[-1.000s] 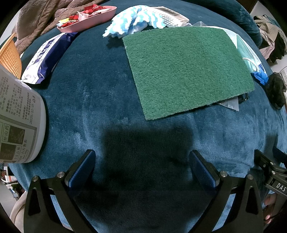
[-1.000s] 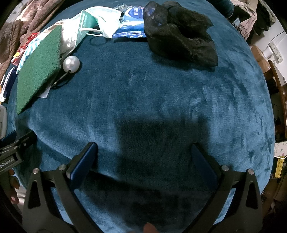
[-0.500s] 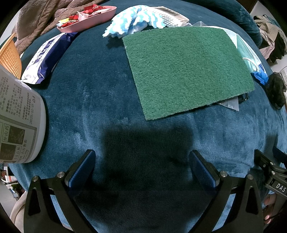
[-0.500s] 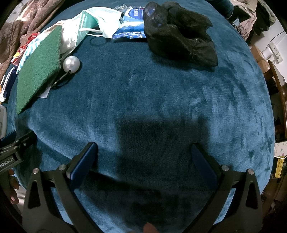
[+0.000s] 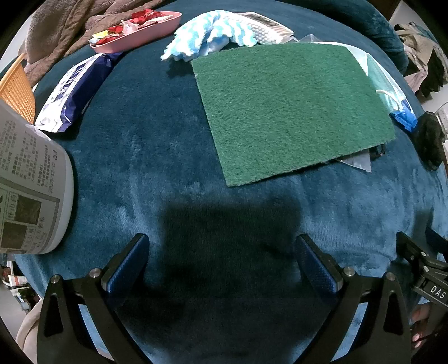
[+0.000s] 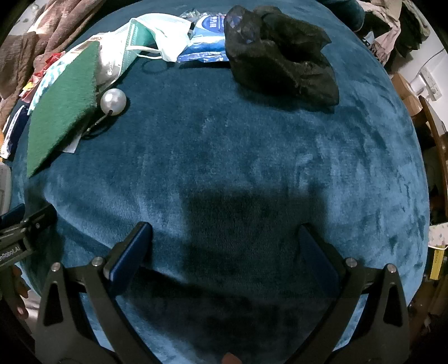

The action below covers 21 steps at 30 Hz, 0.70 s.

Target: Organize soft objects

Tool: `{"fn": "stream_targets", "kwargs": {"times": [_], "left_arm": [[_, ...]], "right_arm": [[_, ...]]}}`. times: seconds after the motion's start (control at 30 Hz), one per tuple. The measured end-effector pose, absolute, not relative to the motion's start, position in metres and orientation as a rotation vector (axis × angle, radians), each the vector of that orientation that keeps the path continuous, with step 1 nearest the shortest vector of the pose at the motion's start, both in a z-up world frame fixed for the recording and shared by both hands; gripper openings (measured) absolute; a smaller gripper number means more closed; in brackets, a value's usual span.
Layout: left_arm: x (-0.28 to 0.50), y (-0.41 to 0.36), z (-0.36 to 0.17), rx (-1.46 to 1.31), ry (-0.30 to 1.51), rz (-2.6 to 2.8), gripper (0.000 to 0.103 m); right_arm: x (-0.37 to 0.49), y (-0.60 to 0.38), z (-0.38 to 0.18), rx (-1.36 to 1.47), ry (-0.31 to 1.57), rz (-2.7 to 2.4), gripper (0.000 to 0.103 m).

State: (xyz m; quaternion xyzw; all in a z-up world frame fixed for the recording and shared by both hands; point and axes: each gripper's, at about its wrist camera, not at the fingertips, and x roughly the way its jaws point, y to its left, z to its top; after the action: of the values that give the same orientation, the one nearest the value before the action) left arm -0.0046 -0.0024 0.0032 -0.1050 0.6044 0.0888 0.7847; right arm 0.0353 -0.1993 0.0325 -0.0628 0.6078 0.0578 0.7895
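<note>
Both my jaws are spread wide and empty, ready to grab. The green pad [image 5: 291, 112] lies ahead of my left gripper [image 5: 221, 260]; the black cloth [image 6: 280, 53] lies beyond it, right.

Green scouring pad [image 5: 291, 112] covers most of clear plastic wrapper [image 5: 361, 161] and dark item beneath; only corners poke out. Face mask [image 6: 156, 39] partly under pad in left view. White tub [image 5: 30, 193] cut by left edge, small print unreadable. Orange basket [image 5: 16, 89] cut by edge. Blue wipes pack [image 6: 207, 42] half hidden behind black cloth [image 6: 282, 67]. Pearl ball [image 6: 113, 100]: wire stem runs under pad. Brown blanket [image 5: 70, 25] cropped at top.
</note>
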Motion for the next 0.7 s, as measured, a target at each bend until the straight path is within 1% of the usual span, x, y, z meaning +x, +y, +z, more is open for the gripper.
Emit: {"fn": "stream_targets", "kwargs": {"times": [0.13,0.3,0.5,0.7], "left_arm": [[-0.005,-0.002,0.003,-0.227,1.303,0.191,0.103],[-0.006,0.003,0.007,-0.231,1.301,0.186,0.103],[-0.005,0.001,0.01,-0.224,1.304,0.19,0.103],[0.0,0.0,0.015,-0.235,1.311,0.188,0.103]], "right_arm": [[0.033,-0.203,0.035,-0.121,1.294,0.137,0.103],[0.033,-0.222,0.057,-0.048,1.27,0.164,0.103],[0.071,-0.253,0.1,0.07,1.149,0.138,0.103],[0.122,-0.256,0.116,0.01,1.093,0.152,0.103]]}}
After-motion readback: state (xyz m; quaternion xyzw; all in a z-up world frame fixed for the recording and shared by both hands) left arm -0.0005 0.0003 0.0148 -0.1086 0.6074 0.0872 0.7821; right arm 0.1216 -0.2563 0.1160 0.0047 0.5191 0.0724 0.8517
